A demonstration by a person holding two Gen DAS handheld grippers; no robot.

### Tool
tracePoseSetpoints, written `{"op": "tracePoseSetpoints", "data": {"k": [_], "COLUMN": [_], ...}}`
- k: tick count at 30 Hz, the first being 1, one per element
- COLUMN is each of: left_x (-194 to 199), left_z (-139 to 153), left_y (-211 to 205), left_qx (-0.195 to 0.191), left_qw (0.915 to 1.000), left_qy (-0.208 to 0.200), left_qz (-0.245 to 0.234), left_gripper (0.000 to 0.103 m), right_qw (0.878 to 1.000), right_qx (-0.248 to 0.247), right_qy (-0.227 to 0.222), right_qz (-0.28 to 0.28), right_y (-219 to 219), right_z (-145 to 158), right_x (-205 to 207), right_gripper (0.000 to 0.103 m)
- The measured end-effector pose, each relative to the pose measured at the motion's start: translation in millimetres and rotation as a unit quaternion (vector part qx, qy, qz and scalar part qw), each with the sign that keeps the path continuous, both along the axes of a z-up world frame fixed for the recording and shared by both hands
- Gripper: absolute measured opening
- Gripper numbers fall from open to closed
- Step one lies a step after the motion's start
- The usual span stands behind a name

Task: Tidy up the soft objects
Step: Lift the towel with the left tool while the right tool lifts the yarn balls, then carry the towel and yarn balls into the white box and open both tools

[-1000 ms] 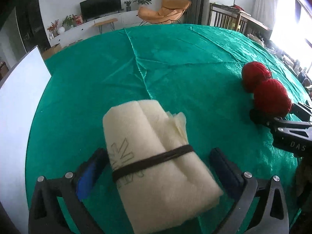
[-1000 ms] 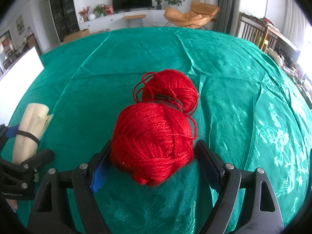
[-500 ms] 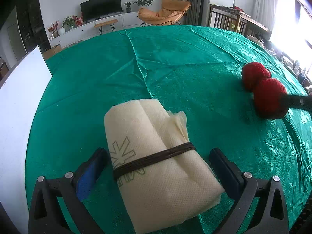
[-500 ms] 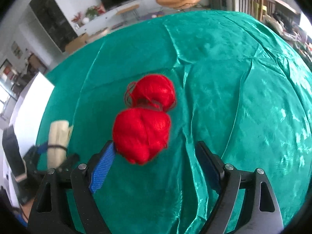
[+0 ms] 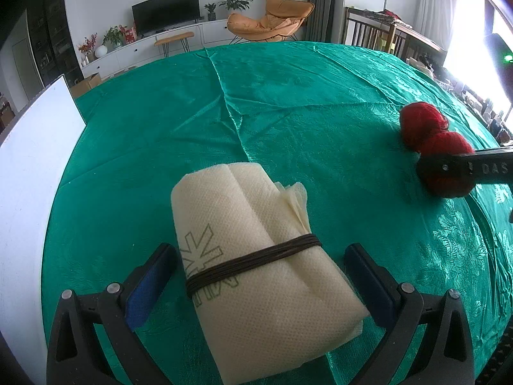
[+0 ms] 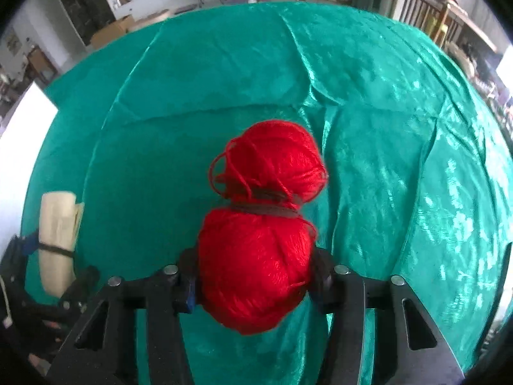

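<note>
In the lower middle of the right wrist view, the right tongs (image 6: 253,279) pinch the near lobe of the red yarn (image 6: 256,250); lift it slowly and evenly, since only one half is held and the banded far lobe may sag. In the lower middle of the left wrist view, the left tongs (image 5: 259,272) stand spread around the cream cloth roll (image 5: 256,266) on the green surface (image 5: 288,112). I would close them squarely across its dark band (image 5: 253,261).

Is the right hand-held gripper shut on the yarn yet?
Shut. The right hand-held gripper has both fingers pressed against the sides of the near lobe of the red yarn, with no gap showing either side.
</note>
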State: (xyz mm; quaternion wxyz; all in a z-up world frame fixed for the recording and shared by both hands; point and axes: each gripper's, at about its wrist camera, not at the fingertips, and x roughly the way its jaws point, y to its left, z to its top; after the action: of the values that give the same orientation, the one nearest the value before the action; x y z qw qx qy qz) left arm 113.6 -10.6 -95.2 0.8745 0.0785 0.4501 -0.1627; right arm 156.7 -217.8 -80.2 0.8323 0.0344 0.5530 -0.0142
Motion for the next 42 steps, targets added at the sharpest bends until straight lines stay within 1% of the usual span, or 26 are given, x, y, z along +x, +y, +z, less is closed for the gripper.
{"op": "tracePoseSetpoints", "data": {"k": [2, 3, 4, 6, 7, 9, 10, 12, 13, 15, 18, 19, 20, 22, 23, 24, 26, 27, 28, 30, 34, 36, 37, 38, 40, 42], "left_x": [-4.1, -6.4, -8.2, -12.2, -16.7, -27.3, -31.5, -46.3, -52.4, -63.3, -77.9, -80.6, -83.8, -88.3, -91.4, -92.6, -98.4, -100.5, -103.3, -108.7, -112.4, -117.4, -121.7, -123.9, -132.7, -142.7], "left_z": [5.7, 9.5, 13.0, 25.1, 37.3, 64.9, 75.4, 113.0, 127.4, 151.5, 172.5, 171.8, 167.4, 157.4, 147.3, 142.2, 126.7, 120.3, 115.7, 110.9, 117.5, 125.9, 134.5, 139.7, 153.6, 166.4], "left_y": [2.9, 4.5, 8.4, 24.4, 36.3, 58.7, 67.3, 104.1, 121.0, 155.9, 226.3, 240.4, 265.9, 294.3, 313.1, 321.4, 341.4, 346.5, 350.2, 352.8, 340.0, 339.3, 334.7, 333.1, 330.7, 324.6], "left_qx": [-0.003, -0.004, -0.019, -0.077, -0.108, -0.148, -0.159, -0.191, -0.194, -0.183, -0.128, -0.113, -0.086, -0.051, -0.03, -0.024, -0.017, -0.017, -0.017, -0.014, 0.008, 0.025, 0.039, 0.049, 0.062, 0.075], "left_qw": [1.0, 1.0, 0.9998, 0.9969, 0.9939, 0.9885, 0.9867, 0.9801, 0.9786, 0.978, 0.9777, 0.9773, 0.9755, 0.9698, 0.9644, 0.9618, 0.9547, 0.9522, 0.9496, 0.9463, 0.9433, 0.9351, 0.9272, 0.9221, 0.9133, 0.9014], "left_qy": [0.002, -0.001, 0.006, 0.018, 0.016, 0.001, -0.006, -0.03, -0.041, -0.067, -0.094, -0.093, -0.087, -0.075, -0.062, -0.056, -0.036, -0.03, -0.024, -0.02, -0.028, -0.039, -0.05, -0.057, -0.074, -0.099], "left_qz": [0.001, 0.0, -0.004, 0.004, 0.014, 0.027, 0.032, 0.047, 0.055, 0.075, 0.138, 0.153, 0.183, 0.226, 0.256, 0.267, 0.295, 0.304, 0.312, 0.322, 0.331, 0.351, 0.369, 0.38, 0.396, 0.415], "left_gripper": [0.076, 0.07, 0.063, 0.059, 0.059, 0.059, 0.059, 0.059, 0.059, 0.059, 0.062, 0.064, 0.065, 0.077, 0.079, 0.083, 0.083, 0.083, 0.083, 0.083, 0.085, 0.085, 0.088, 0.089, 0.099, 0.101], "right_qw": [1.0, 1.0, 1.0, 0.999, 0.998, 0.996, 0.993, 0.987, 0.982, 0.973, 0.952, 0.945, 0.938, 0.927, 0.923, 0.918, 0.909, 0.907, 0.906, 0.909, 0.916, 0.918, 0.92, 0.921, 0.924, 0.926], "right_qx": [-0.006, -0.006, -0.001, 0.014, 0.022, 0.035, 0.041, 0.064, 0.078, 0.1, 0.135, 0.149, 0.161, 0.179, 0.187, 0.198, 0.216, 0.22, 0.216, 0.203, 0.182, 0.168, 0.158, 0.148, 0.13, 0.122], "right_qy": [-0.002, -0.006, -0.014, -0.029, -0.039, -0.058, -0.068, -0.087, -0.094, -0.107, -0.118, -0.117, -0.114, -0.1, -0.092, -0.082, -0.057, -0.04, -0.019, -0.003, -0.02, -0.038, -0.049, -0.057, -0.069, -0.078], "right_qz": [0.008, 0.011, 0.014, 0.025, 0.035, 0.064, 0.082, 0.121, 0.141, 0.179, 0.246, 0.268, 0.284, 0.312, 0.324, 0.334, 0.351, 0.357, 0.363, 0.365, 0.358, 0.356, 0.356, 0.356, 0.353, 0.348], "right_y": [3.7, 6.0, 7.0, 11.5, 19.3, 40.8, 56.1, 92.5, 112.7, 148.4, 219.7, 244.9, 266.0, 306.8, 323.8, 340.9, 370.6, 382.6, 396.1, 402.0, 391.1, 381.2, 377.0, 373.9, 372.6, 369.6], "right_z": [6.2, 11.8, 20.8, 39.1, 51.4, 77.7, 92.0, 119.6, 132.1, 152.0, 176.6, 181.5, 183.4, 180.3, 175.4, 169.7, 153.2, 143.0, 130.3, 117.8, 117.7, 123.3, 126.2, 129.0, 129.1, 130.8], "right_x": [-8.2, -12.2, -19.3, -26.2, -29.8, -38.9, -42.0, -49.8, -52.6, -56.9, -64.7, -65.7, -66.3, -66.7, -68.8, -70.2, -72.2, -72.3, -73.4, -73.5, -76.1, -74.3, -75.9, -77.4, -76.9, -82.7], "right_gripper": [0.049, 0.049, 0.049, 0.049, 0.049, 0.049, 0.049, 0.049, 0.049, 0.049, 0.05, 0.05, 0.05, 0.051, 0.052, 0.056, 0.062, 0.069, 0.071, 0.071, 0.071, 0.071, 0.071, 0.071, 0.071, 0.071]}}
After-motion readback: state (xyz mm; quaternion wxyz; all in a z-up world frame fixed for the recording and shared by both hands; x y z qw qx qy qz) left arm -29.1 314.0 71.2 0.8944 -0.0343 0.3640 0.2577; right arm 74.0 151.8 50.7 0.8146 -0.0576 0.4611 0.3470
